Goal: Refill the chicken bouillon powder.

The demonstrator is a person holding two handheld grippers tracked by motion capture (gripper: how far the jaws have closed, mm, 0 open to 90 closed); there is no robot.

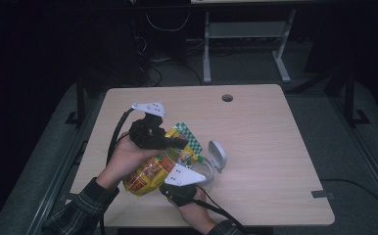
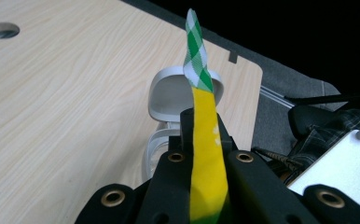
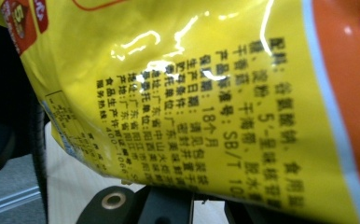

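Yellow snack bag [image 1: 150,171] held over open-lidded white container [image 1: 211,164]; left gripper [image 1: 179,142] fingers pinch its top edge, right gripper [image 1: 179,188] fingers clamp its bottom; container's contents hidden.

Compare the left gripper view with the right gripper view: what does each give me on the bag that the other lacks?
Left gripper view: the left gripper shut on the bag's sealed edge, whose green-checked tip rises before the white container's open lid, with bare table around.

Right gripper view: the bag's printed back panel close up, black text on yellow.

Both: the yellow bag and light wood tabletop.
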